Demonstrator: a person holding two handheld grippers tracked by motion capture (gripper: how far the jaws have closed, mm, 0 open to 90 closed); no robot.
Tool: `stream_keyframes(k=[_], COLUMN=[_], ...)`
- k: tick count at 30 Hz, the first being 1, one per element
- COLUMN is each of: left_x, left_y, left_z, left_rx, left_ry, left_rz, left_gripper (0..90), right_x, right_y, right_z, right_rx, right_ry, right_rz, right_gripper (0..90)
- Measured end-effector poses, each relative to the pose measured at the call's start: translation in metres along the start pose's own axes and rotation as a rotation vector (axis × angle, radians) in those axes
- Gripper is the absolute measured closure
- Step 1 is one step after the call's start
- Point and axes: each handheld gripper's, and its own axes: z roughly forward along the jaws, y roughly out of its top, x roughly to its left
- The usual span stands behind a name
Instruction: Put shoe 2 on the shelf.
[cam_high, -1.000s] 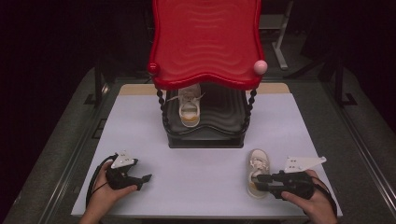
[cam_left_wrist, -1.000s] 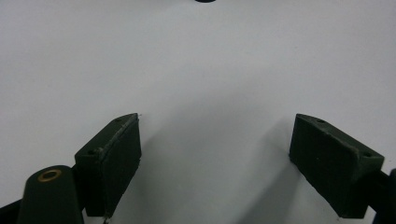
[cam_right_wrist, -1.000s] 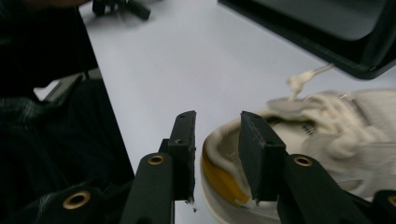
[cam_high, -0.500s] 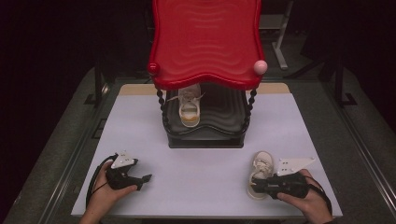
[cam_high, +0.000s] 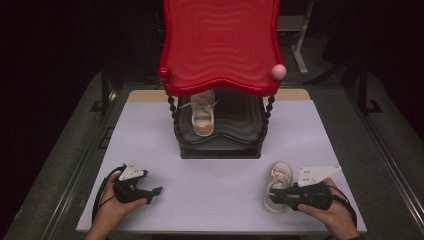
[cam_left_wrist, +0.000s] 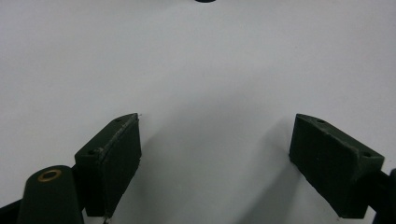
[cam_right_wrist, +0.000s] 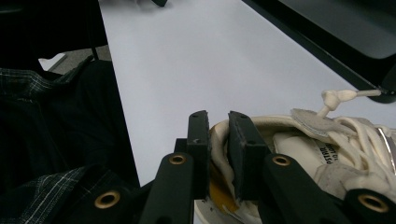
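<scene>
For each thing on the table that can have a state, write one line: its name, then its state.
Right gripper: jaws just closed, clamped on the heel rim of the table shoe.
Table shoe: gripped, resting on the table.
Left gripper: open, empty.
Rack shoe: upright on the lower shelf.

We count two small white shoes: one shoe on the table (cam_high: 278, 192) and one shoe on the lower shelf (cam_high: 203, 114) of the rack. We see one rack (cam_high: 220, 140) with one red top shelf (cam_high: 220, 45). On its front corners we count two balls, one red ball (cam_high: 164, 73) and one pink ball (cam_high: 278, 71). There is one table (cam_high: 220, 200), and we count two grippers, the left gripper (cam_high: 152, 192) and the right gripper (cam_high: 276, 196).
</scene>
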Motion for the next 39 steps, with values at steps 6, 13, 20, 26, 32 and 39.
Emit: stream_keyframes(k=[6, 13, 20, 26, 32, 39], left_x=[0.000, 0.000, 0.000, 0.000, 0.000, 0.000], left_y=[0.000, 0.000, 0.000, 0.000, 0.000, 0.000], left_z=[0.000, 0.000, 0.000, 0.000, 0.000, 0.000], left_rx=[0.001, 0.001, 0.002, 0.002, 0.003, 0.003], left_ry=[-0.001, -0.001, -0.001, -0.001, -0.001, -0.001], left_rz=[0.000, 0.000, 0.000, -0.001, -0.001, -0.001], left_gripper=[15.6, 15.7, 15.6, 15.6, 15.7, 15.6], right_x=[0.004, 0.012, 0.022, 0.033, 0.036, 0.028], right_y=[0.012, 0.030, 0.050, 0.069, 0.089, 0.113], right_z=[-0.004, -0.003, -0.001, -0.001, 0.001, 0.006], right_rx=[-0.021, -0.038, -0.054, -0.071, -0.087, -0.093], right_ry=[0.001, 0.019, 0.038, 0.059, 0.067, 0.058], right_rz=[-0.035, -0.077, -0.129, -0.177, -0.225, -0.261], right_gripper=[79.0, 79.2, 79.4, 79.4, 79.4, 79.5])
